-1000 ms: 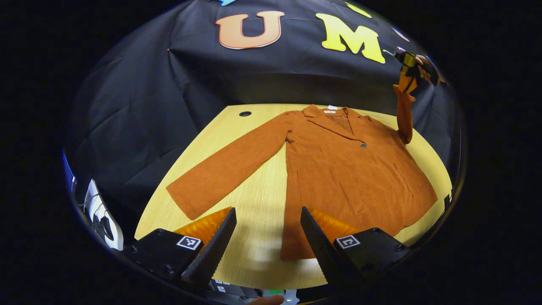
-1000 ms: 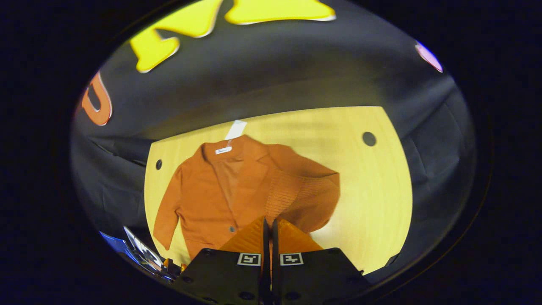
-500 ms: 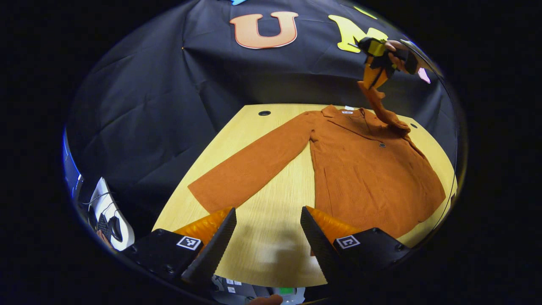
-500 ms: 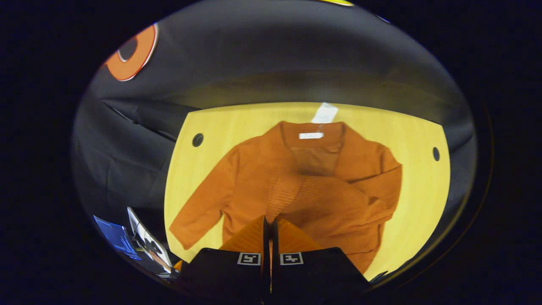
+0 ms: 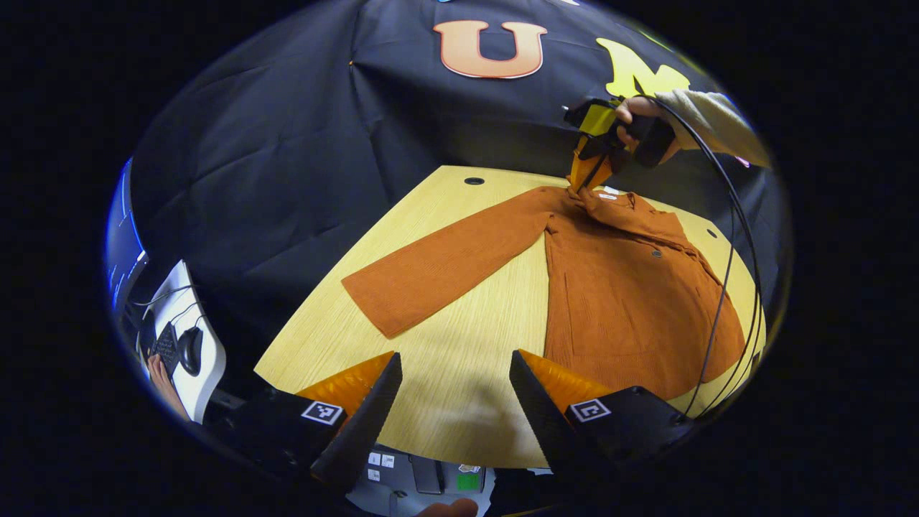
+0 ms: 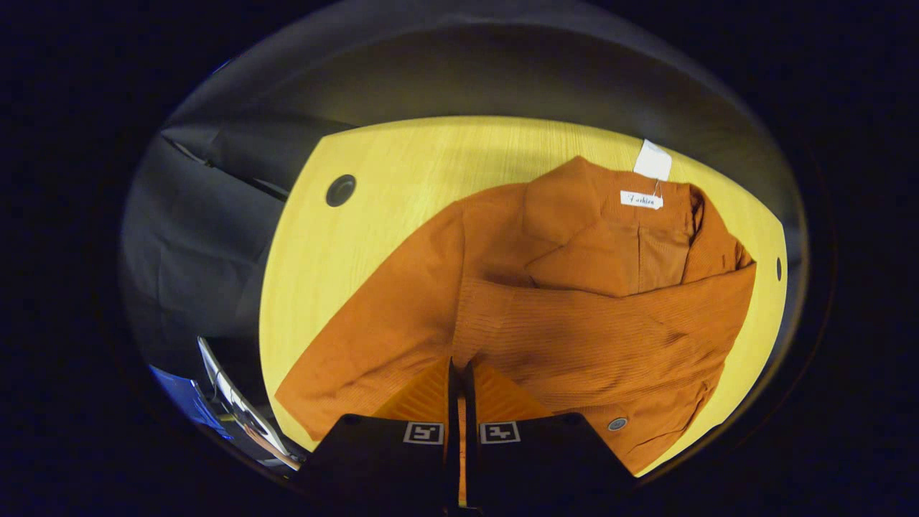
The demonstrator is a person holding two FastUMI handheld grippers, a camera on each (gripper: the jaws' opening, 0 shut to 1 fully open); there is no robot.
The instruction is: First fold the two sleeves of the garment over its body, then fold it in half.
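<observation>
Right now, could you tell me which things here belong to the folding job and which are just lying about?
Job:
- orange jacket
- its right sleeve, held in the shut right gripper
- its left sleeve, flat
- left gripper, open

Lying about:
- keyboard
- mouse
- table

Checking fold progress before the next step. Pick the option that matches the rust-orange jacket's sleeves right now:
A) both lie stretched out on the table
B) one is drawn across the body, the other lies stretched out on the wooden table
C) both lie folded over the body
B: the right gripper holds one sleeve across the rust-orange jacket, while the other sleeve lies stretched out on the wooden table.
</observation>
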